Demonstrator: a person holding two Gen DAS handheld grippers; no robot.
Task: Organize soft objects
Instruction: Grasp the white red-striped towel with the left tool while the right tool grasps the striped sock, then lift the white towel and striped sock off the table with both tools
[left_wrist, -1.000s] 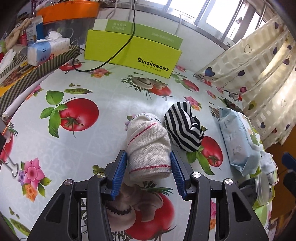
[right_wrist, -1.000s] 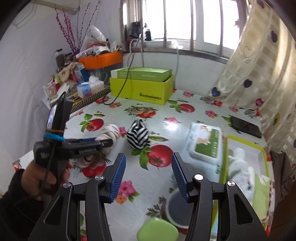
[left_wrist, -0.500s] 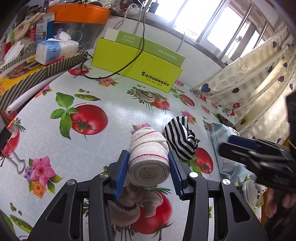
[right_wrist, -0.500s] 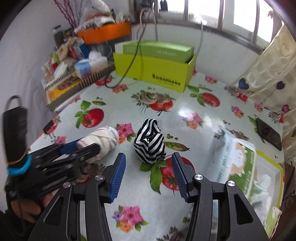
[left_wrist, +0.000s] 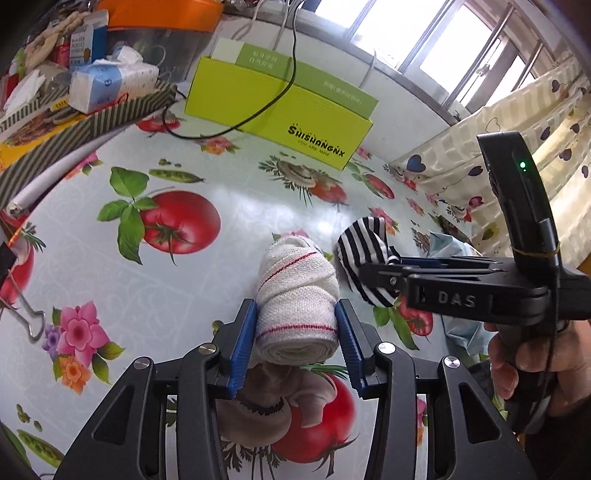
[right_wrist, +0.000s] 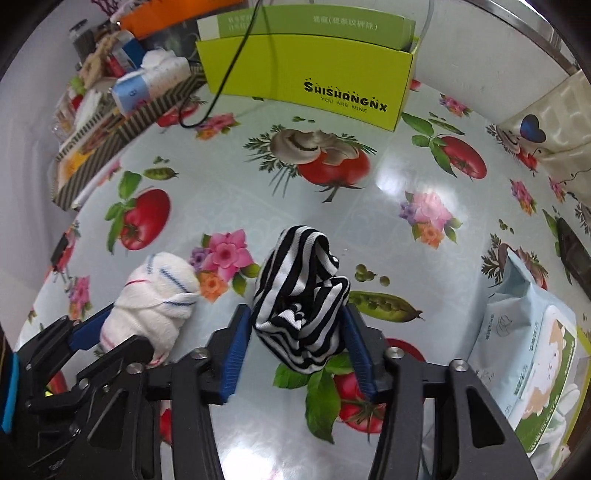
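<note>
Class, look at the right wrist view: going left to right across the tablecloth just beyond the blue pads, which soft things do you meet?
White rolled cloth → striped black-and-white cloth → pale blue wipes pack.

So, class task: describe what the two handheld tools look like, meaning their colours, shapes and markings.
Each tool has black angular fingers with silver bolts and ribbed blue pads. The right one's body bears "DAS" lettering, a curved black mount with a green light, and a rubber band.

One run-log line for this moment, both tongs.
left tongs: shut on white rolled cloth | right tongs: jaws just closing on striped sock bundle | both on tablecloth
</note>
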